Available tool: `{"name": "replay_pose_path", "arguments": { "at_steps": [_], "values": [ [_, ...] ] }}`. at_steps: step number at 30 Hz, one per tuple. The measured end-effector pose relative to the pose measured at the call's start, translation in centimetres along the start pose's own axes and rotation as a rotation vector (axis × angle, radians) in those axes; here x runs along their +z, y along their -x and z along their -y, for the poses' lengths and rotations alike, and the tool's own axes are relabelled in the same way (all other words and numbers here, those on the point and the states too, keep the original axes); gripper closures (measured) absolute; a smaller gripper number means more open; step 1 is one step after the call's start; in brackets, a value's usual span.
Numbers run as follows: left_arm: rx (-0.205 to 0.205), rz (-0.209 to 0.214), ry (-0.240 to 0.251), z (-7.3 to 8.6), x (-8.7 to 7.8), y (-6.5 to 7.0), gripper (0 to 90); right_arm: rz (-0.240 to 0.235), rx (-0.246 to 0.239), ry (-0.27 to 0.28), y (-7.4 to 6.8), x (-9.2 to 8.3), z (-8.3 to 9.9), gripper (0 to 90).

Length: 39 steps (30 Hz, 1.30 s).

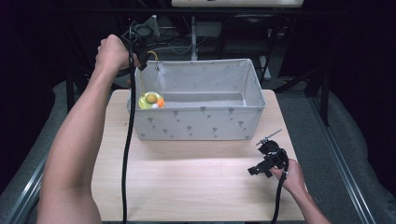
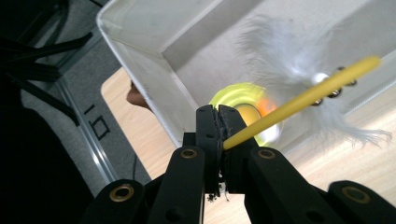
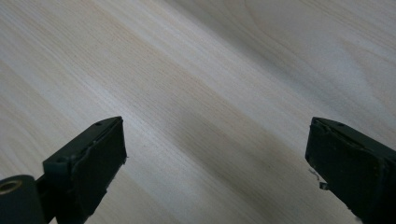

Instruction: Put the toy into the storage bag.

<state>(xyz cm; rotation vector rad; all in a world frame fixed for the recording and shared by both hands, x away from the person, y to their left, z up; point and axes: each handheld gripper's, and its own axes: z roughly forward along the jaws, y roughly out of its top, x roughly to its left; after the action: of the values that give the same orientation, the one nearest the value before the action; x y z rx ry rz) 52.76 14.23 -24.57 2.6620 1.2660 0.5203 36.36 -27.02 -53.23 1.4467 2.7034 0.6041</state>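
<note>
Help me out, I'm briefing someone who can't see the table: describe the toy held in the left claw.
Find the grey fabric bin on the wooden table. Over its left end, the left claw pinches a thin yellow stick with white feathers and small bells, unlike the round yellow toy inside.

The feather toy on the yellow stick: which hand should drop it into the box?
Left. The left gripper already pinches the yellow stick over the box; the right gripper hangs open above the table.

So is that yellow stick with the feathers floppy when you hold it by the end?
Probably a bit bendy: the yellow stick is thin and the left gripper pinches only its tip. The white feathers look wispy, so likely very light. The little bells might jingle.
</note>
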Motion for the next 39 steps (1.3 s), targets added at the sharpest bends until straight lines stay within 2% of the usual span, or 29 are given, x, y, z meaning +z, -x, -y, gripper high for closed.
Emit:
{"name": "replay_pose_path", "arguments": {
  "at_steps": [1, 2, 4, 5, 8, 9, 12, 13, 14, 15, 21, 23, 25, 28, 29, 36, 37, 38, 39],
  "values": [
    [-0.003, 0.003, -0.007, 0.1, 0.2, 0.0, 87.7, -0.001, -0.004, -0.006, 0.1, 0.0, 0.0, 4.7],
    [-0.008, 0.009, -0.008, 0.2, 0.5, -0.1, 87.7, -0.005, 0.017, 0.015, 0.0, 0.1, 0.1, 4.7],
    [-0.010, 0.023, -0.024, 0.4, 1.2, -0.2, 87.7, -0.008, 0.001, -0.005, 0.2, 0.1, 0.0, 4.7],
    [-0.015, 0.036, -0.029, 0.4, 1.5, -0.3, 87.7, -0.015, 0.027, 0.024, 0.1, 0.3, 0.1, 4.7],
    [-0.009, 0.044, -0.050, 0.6, 2.4, -0.3, 87.8, -0.013, 0.012, 0.004, 0.1, 0.1, 0.0, 4.7],
    [-0.017, 0.059, -0.047, 0.6, 2.7, -0.4, 87.7, -0.015, 0.003, -0.008, 0.2, 0.1, -0.1, 4.7],
    [-0.023, 0.062, -0.046, 0.8, 3.1, -0.5, 87.8, -0.006, 0.014, 0.013, 0.0, 0.2, 0.0, 4.7],
    [-0.023, 0.063, -0.047, 0.9, 3.2, -0.5, 87.8, -0.006, -0.010, -0.005, 0.2, 0.0, -0.1, 4.7],
    [-0.028, 0.072, -0.052, 0.9, 3.4, -0.5, 87.8, -0.012, 0.012, 0.021, 0.0, 0.1, 0.0, 4.7],
    [-0.031, 0.073, -0.051, 1.0, 3.4, -0.5, 87.8, -0.011, -0.005, 0.003, 0.2, 0.0, 0.0, 4.7],
    [-0.031, 0.078, -0.065, 1.8, 4.2, -0.4, 87.8, -0.005, -0.018, -0.005, 0.1, -0.1, 0.0, 4.7],
    [-0.038, 0.098, -0.057, 2.2, 4.5, -0.4, 87.8, -0.007, -0.003, 0.014, -0.3, -0.1, 0.1, 4.8],
    [-0.035, 0.101, -0.068, 2.5, 4.8, -0.4, 87.8, 0.001, -0.017, 0.001, -0.2, -0.2, 0.0, 4.8],
    [-0.034, 0.103, -0.079, 3.0, 5.4, -0.6, 87.8, -0.007, 0.000, 0.012, -0.3, 0.0, 0.1, 4.8],
    [-0.042, 0.121, -0.077, 3.1, 5.5, -0.7, 87.8, -0.003, -0.008, 0.003, -0.2, -0.1, 0.1, 4.8],
    [-0.039, 0.133, -0.090, 4.2, 6.2, -0.7, 87.8, -0.008, 0.003, 0.009, -0.1, -0.1, 0.2, 4.8],
    [-0.037, 0.137, -0.095, 4.4, 6.4, -0.6, 87.8, 0.006, 0.006, 0.011, -0.2, -0.1, 0.2, 4.8],
    [-0.037, 0.134, -0.097, 4.5, 6.6, -0.6, 87.8, 0.004, -0.013, -0.007, -0.1, -0.2, 0.1, 4.8],
    [-0.037, 0.138, -0.103, 4.7, 6.8, -0.6, 87.8, -0.006, 0.002, 0.008, -0.2, -0.1, 0.2, 4.8]
  ]
}}
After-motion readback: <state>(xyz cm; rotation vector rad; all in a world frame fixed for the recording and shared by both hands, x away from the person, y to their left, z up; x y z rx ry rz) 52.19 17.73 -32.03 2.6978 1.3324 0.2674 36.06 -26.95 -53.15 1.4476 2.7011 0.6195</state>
